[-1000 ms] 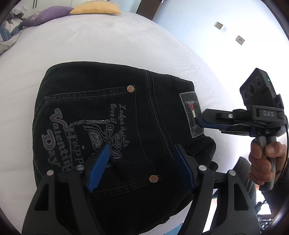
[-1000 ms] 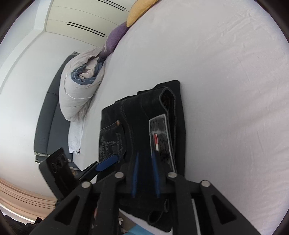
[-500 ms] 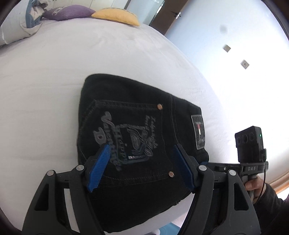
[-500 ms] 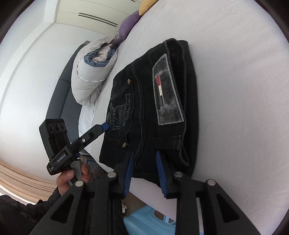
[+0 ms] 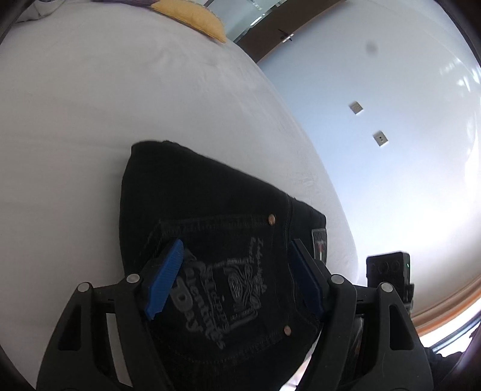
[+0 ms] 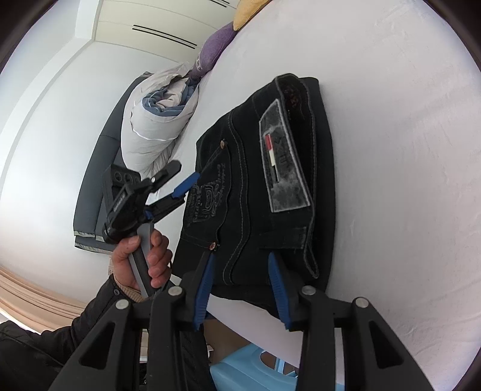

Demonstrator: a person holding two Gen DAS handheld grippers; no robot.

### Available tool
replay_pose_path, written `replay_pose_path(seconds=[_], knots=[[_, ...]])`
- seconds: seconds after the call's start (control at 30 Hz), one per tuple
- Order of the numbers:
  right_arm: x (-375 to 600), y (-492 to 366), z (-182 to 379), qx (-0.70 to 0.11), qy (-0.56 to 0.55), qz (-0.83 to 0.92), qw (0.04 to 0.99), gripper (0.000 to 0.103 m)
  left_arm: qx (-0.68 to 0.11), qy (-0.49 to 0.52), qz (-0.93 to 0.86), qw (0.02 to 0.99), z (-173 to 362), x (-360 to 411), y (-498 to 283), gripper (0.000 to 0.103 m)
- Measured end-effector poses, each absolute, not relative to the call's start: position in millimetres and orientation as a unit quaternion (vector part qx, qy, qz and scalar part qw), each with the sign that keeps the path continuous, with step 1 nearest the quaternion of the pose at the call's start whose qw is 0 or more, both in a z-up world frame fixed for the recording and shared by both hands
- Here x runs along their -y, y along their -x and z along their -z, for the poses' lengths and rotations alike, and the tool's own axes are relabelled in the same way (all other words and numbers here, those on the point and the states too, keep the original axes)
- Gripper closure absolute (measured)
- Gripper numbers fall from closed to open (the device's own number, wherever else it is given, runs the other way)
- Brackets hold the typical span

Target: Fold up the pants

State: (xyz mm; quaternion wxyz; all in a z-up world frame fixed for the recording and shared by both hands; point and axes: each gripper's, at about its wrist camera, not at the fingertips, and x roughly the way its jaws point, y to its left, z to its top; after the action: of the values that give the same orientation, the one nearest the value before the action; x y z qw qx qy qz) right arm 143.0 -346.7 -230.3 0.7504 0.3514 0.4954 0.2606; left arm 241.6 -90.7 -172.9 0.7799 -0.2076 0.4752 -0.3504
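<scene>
The black jeans [image 5: 216,228] lie folded into a compact rectangle near the front edge of the white bed [image 5: 120,105], back pocket with grey print facing up. They also show in the right wrist view [image 6: 264,180], with a grey waist patch [image 6: 282,159] on top. My left gripper [image 5: 237,270] is open, hovering just above the pocket, holding nothing. It also shows in the right wrist view [image 6: 183,177], held by a hand. My right gripper [image 6: 240,276] is open and empty at the jeans' near edge.
A yellow cushion [image 5: 192,18] and a purple cushion [image 6: 213,51] lie at the far end of the bed. A rolled grey-white duvet [image 6: 153,120] lies on the bed's left side. A light blue plastic stool [image 6: 249,370] stands below the bed's edge.
My right gripper has opened from nearly shut and drawn back to the jeans' near edge. My left gripper stayed open and has pulled back and tilted up over the jeans.
</scene>
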Motion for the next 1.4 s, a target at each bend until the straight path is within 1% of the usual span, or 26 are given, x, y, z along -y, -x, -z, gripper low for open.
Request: replay_pose_path(seconds=[0.13,0.27,0.3,0.37,0.43,0.47,0.57,0.7,0.77,0.87,0.9,0.93,0.97,1.0,1.03,1.07,1.1,1.13,1.2,1.23,1.3,1.4], knots=[[350.1,-139.5,233.7,-0.493,-0.362,-0.261,0.747,0.063,-0.49,0.18,0.357,0.775,182.9,85.7,-193.3,0.033],[354.7,-132.6,225.0,-0.493,-0.358,-0.264,0.748,0.062,-0.499,0.159,0.365,0.77,178.4,73.9,-148.6,0.032],[357.9,-130.0,219.6,-0.487,-0.357,-0.265,0.752,0.06,-0.501,0.159,0.365,0.769,172.7,69.4,-141.4,0.032],[367.9,-125.5,204.6,-0.463,-0.356,-0.261,0.769,0.051,-0.492,0.168,0.363,0.773,158.2,51.4,-136.4,0.032],[379.3,-127.1,193.9,-0.445,-0.355,-0.243,0.785,0.031,-0.482,0.165,0.338,0.791,146.6,36.5,-143.2,0.025],[382.9,-131.6,192.0,-0.444,-0.353,-0.233,0.79,0.028,-0.479,0.166,0.325,0.799,145.5,28.3,-152.3,0.021],[387.4,-152.4,195.7,-0.46,-0.336,-0.207,0.795,0.027,-0.494,0.183,0.281,0.802,156.2,10.5,-183.8,0.021],[387.5,-180.5,219.4,-0.494,-0.34,-0.188,0.778,0.028,-0.561,0.207,0.271,0.755,190.9,21.5,-232.4,0.021],[382.2,-190.4,231.5,-0.506,-0.342,-0.196,0.768,0.028,-0.575,0.205,0.269,0.745,203.3,29.4,-241.0,0.021],[370.8,-200.8,234.5,-0.509,-0.327,-0.212,0.767,0.028,-0.576,0.186,0.28,0.745,202.4,39.5,-245.3,0.021],[366.4,-203.9,234.8,-0.512,-0.323,-0.217,0.766,0.029,-0.579,0.179,0.287,0.742,201.2,43.4,-247.8,0.022],[361.8,-207.2,235.0,-0.515,-0.317,-0.22,0.765,0.032,-0.581,0.173,0.29,0.74,200.3,46.7,-249.0,0.023],[356.8,-211.4,235.8,-0.52,-0.309,-0.222,0.765,0.033,-0.583,0.168,0.296,0.738,198.8,50.6,-250.9,0.031],[352.6,-215.1,236.5,-0.525,-0.302,-0.222,0.764,0.036,-0.59,0.158,0.302,0.732,198.7,56.7,-251.9,0.043],[350.1,-218.1,237.1,-0.529,-0.298,-0.221,0.763,0.039,-0.597,0.146,0.303,0.728,199.3,62.9,-252.0,0.049],[348.4,-220.7,237.6,-0.532,-0.297,-0.22,0.762,0.041,-0.601,0.128,0.3,0.73,199.7,69.3,-251.1,0.05],[347.6,-222.1,238.1,-0.535,-0.295,-0.217,0.761,0.046,-0.599,0.11,0.298,0.734,198.3,74.6,-249.7,0.051],[346.8,-222.0,238.5,-0.538,-0.291,-0.212,0.762,0.055,-0.598,0.1,0.301,0.736,196.6,78.6,-248.4,0.054],[347.3,-221.0,238.6,-0.542,-0.285,-0.202,0.764,0.062,-0.594,0.09,0.304,0.74,192.4,81.7,-246.6,0.066],[347.1,-220.4,238.1,-0.541,-0.285,-0.2,0.766,0.066,-0.591,0.087,0.305,0.741,190.7,82.4,-245.8,0.068],[344.4,-217.3,233.9,-0.535,-0.272,-0.192,0.776,0.07,-0.589,0.083,0.302,0.745,185.3,83.5,-243.8,0.071],[334.1,-213.1,221.4,-0.524,-0.236,-0.181,0.798,0.077,-0.583,0.083,0.301,0.75,176.2,87.0,-243.1,0.081]])
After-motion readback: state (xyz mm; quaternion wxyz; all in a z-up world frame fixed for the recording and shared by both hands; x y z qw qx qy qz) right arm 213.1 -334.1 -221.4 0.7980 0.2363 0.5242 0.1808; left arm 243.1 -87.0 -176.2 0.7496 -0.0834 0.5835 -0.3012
